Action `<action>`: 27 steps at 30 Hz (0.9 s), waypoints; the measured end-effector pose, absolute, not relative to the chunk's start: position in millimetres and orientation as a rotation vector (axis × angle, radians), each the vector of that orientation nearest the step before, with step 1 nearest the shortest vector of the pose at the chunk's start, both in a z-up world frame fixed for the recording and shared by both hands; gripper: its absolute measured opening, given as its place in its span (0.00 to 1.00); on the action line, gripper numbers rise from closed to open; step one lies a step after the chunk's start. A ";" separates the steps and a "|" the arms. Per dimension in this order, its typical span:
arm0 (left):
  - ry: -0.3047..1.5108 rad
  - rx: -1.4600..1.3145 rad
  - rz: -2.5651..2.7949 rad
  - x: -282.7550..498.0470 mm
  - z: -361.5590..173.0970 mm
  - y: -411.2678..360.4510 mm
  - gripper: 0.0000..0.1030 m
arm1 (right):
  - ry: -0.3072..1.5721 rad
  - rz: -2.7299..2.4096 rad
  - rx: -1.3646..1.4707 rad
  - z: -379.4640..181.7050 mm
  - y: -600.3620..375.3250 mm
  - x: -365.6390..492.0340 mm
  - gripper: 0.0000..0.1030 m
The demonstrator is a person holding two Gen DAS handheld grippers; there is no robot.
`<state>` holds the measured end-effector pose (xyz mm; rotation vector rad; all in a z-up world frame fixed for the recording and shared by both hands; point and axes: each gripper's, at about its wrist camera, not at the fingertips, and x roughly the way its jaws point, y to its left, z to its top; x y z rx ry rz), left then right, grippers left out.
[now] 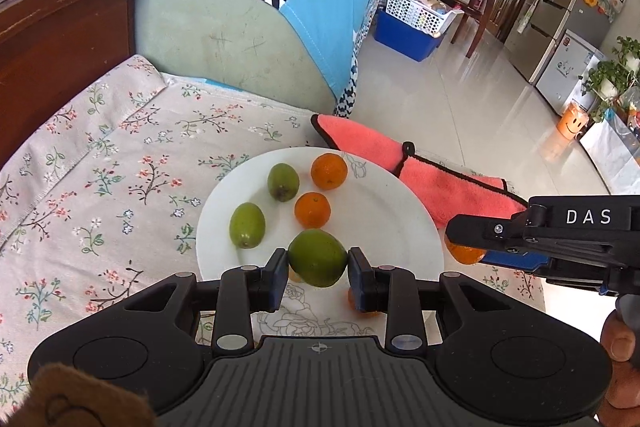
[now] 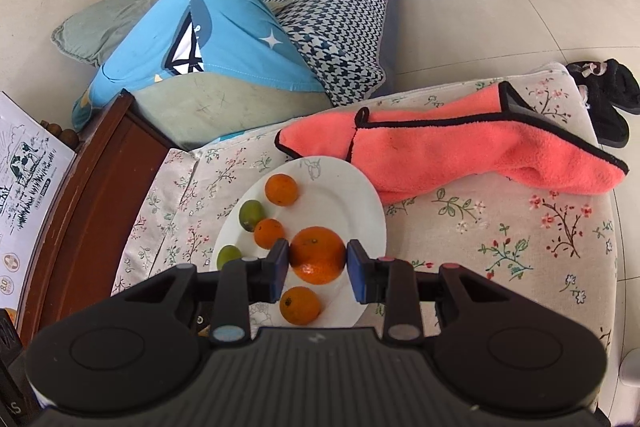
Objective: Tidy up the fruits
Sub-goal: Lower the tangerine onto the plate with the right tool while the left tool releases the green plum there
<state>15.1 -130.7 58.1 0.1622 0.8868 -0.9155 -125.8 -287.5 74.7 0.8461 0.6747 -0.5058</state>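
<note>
Green fruit [image 1: 317, 263] pinched between jaws.

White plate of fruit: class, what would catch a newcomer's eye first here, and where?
Each gripper is shut on a fruit over the white plate: the left gripper on a green fruit, the right gripper on an orange. Behind the plate, a coral towel lies on the floral cloth.

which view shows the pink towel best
The right wrist view: the towel lies there whole, stretched across the floral cloth beyond the plate, with its black trim visible end to end. In the left wrist view the towel is partly hidden, its near end running behind the right gripper.
</note>
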 end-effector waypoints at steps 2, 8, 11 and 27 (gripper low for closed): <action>0.891 0.158 -0.920 15.6 54.4 -135.2 0.29 | 0.682 -0.512 0.860 70.3 -290.0 -123.3 0.31; 0.890 0.149 -0.915 19.7 46.1 -141.3 0.29 | 0.686 -0.545 0.887 59.1 -298.6 -117.7 0.31; 0.898 0.132 -0.913 22.2 44.2 -143.0 0.29 | 0.684 -0.548 0.903 54.3 -301.6 -115.2 0.31; 0.843 0.085 -0.881 24.2 67.4 -134.4 0.53 | 0.676 -0.523 0.919 52.9 -298.1 -105.5 0.37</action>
